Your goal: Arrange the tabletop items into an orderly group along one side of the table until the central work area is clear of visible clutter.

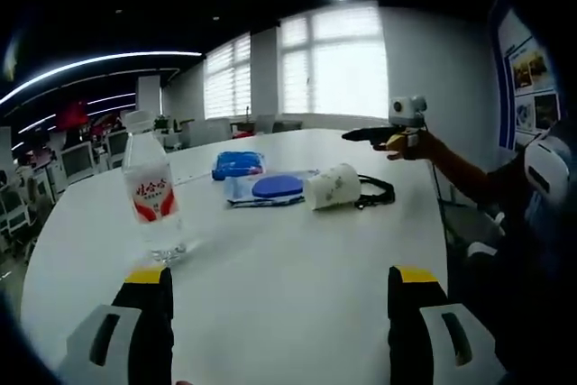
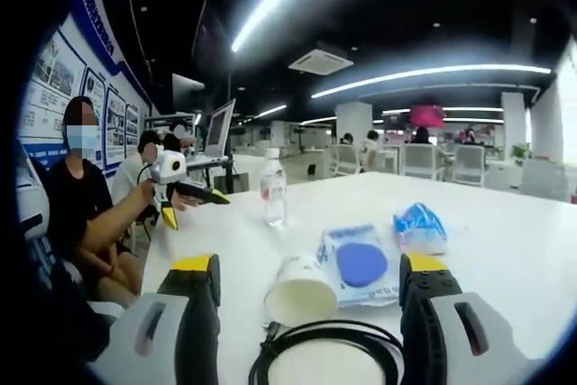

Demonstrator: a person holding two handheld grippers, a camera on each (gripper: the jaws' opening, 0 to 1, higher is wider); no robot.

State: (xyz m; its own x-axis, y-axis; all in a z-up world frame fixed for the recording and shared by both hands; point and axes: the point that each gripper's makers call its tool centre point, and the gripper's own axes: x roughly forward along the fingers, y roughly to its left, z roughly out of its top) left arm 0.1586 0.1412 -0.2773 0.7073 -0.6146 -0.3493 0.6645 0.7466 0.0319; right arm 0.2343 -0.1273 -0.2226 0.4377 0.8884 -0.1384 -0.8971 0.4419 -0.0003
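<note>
Starting with the paper cup (image 2: 300, 293) lying tipped between the right tool's (image 2: 306, 281) spread, empty jaws seems wisest; left tool (image 1: 279, 290), also apart, waits near the bottle (image 1: 153, 196) on the desk (image 1: 297, 268).

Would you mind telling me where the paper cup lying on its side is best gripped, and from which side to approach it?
I would grip the paper cup across its body, a little behind the rim. It lies on its side with its open mouth facing the right gripper, whose jaws stand open on either side. Coming straight along the table from the mouth end seems best, lifting clear of the black cable coiled in front.
</note>
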